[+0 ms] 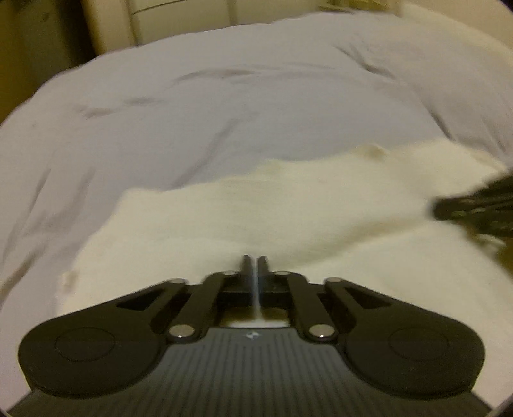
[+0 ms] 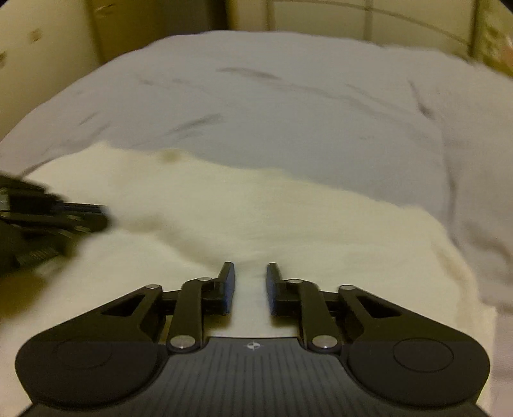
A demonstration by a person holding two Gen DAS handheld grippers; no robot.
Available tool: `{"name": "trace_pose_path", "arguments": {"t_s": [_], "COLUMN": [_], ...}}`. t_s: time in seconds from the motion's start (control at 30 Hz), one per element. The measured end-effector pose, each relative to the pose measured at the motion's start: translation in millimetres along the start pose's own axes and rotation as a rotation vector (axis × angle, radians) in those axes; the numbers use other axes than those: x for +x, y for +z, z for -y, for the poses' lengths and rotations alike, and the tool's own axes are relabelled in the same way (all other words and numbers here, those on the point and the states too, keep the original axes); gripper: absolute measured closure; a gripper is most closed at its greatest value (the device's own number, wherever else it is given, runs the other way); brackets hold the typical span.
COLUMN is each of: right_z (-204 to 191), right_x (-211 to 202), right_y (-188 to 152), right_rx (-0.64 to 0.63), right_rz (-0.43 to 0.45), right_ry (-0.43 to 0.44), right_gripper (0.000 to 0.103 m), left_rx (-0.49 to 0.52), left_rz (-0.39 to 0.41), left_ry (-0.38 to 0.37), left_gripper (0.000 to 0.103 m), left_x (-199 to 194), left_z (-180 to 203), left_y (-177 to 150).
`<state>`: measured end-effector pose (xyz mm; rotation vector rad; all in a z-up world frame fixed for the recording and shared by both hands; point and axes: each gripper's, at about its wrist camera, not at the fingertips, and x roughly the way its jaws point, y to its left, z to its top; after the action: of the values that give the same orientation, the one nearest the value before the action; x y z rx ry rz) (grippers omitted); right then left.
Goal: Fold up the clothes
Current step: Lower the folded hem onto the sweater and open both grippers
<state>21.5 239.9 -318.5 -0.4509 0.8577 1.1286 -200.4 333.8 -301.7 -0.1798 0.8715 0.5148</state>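
Note:
A cream-white garment [image 1: 256, 211] lies spread on a pale lilac bedsheet [image 1: 224, 112]; it also shows in the right wrist view [image 2: 256, 218]. My left gripper [image 1: 255, 261] is shut on a thin fold of the garment, which runs between its fingers. My right gripper [image 2: 250, 272] is open, with its fingers low over the garment and cloth showing in the gap. The right gripper shows blurred at the right edge of the left wrist view [image 1: 474, 208]. The left gripper shows blurred at the left edge of the right wrist view [image 2: 54, 215].
The bedsheet [image 2: 288, 112] is wrinkled and covers the bed to its far edge. Beige furniture and walls [image 1: 179, 22] stand beyond the bed. A white heap [image 1: 449, 29] lies at the far right of the bed.

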Motion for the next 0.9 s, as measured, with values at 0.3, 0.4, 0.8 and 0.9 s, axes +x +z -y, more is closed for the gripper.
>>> {"name": "trace_pose_path", "arguments": {"t_s": [0.3,0.4,0.8,0.9], "right_z": [83.8,74.9,42.4,58.5], "right_x": [-47.8,-89.1,-149.4,-163.4], "right_y": [-21.7,-35.8,-139.8,-149.9], "right_rx": [0.274,0.285,0.309,0.440], "right_rz": [0.109,0.196,0.203,0.214], "right_ry": [-0.128,-0.141,-0.046,-0.039], "right_gripper": [0.103,0.077,0.090,0.087], "left_rx": [-0.189,-0.215,-0.337,-0.371], "left_rz": [0.109,0.173,0.105,0.065], "left_ry": [0.128,0.102,0.234,0.272], "left_gripper": [0.100,0.099,0.092,0.092], "left_x": [-43.8,-89.5,-143.3,-161.8], "left_z": [-71.7,-62.8,-33.0,-22.3], "left_y": [-9.2,-26.1,-107.7,-102.7]}}
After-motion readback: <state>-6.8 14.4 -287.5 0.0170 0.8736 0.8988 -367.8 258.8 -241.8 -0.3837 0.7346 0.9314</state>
